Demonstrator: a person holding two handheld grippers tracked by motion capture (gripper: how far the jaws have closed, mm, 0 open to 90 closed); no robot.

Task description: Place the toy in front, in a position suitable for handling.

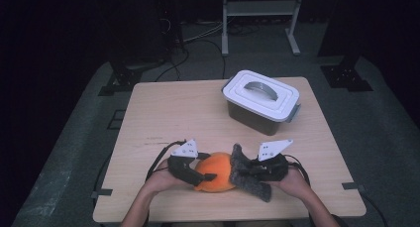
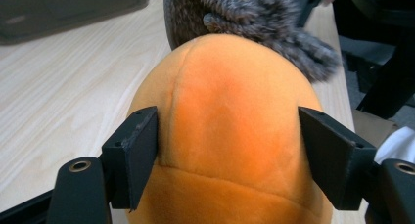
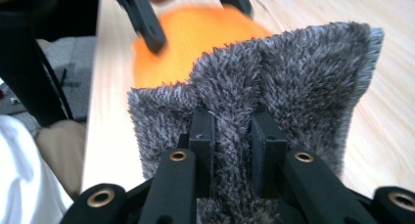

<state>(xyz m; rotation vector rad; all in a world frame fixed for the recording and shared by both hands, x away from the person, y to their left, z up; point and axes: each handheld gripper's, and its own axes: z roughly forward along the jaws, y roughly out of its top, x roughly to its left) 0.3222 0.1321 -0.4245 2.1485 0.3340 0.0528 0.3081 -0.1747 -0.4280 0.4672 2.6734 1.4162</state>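
Note:
An orange plush ball [image 1: 216, 172] lies near the table's front edge, with a grey fuzzy cloth [image 1: 247, 176] draped against its right side. My left gripper [image 1: 207, 177] comes in from the left, and its jaws clasp both sides of the orange plush ball [image 2: 230, 131]. The grey fuzzy cloth [image 2: 254, 18] shows just behind the ball in the left gripper view. My right gripper [image 1: 253, 170] is shut on a fold of the grey fuzzy cloth [image 3: 274, 82], which it holds upright. Behind the cloth in the right gripper view sits the orange plush ball [image 3: 195, 38].
A white-lidded storage box [image 1: 261, 100] with a grey handle stands at the table's back right. The wooden table [image 1: 168, 113] is bare across its left and middle. Cables trail off the table's front corners. A white metal frame [image 1: 260, 19] stands on the floor beyond.

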